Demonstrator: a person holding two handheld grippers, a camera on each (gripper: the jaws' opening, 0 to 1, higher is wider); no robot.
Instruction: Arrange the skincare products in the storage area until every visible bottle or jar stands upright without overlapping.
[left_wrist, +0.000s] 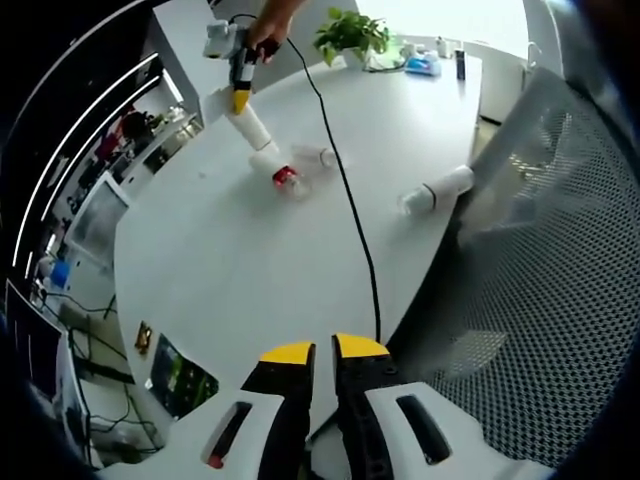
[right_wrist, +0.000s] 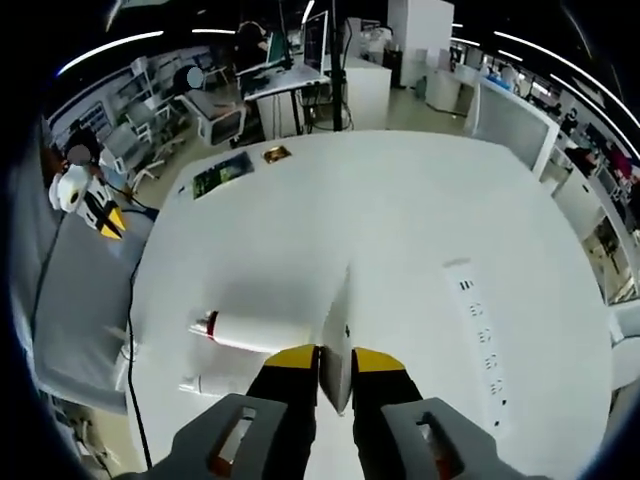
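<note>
Right gripper (right_wrist: 335, 362) clamped on white bottle (right_wrist: 338, 335), mid-desk (right_wrist: 400, 220), standing it upright. Left gripper (left_wrist: 322, 350) closed, empty, near desk edge. Next: release steadily, then lying tube (right_wrist: 250, 332).

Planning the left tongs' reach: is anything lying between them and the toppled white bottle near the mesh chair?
Yes. A black cable runs along the table between the left tongs and the white bottle, so a direct reach would probably cross it. Nothing else visible blocks the way.
</note>
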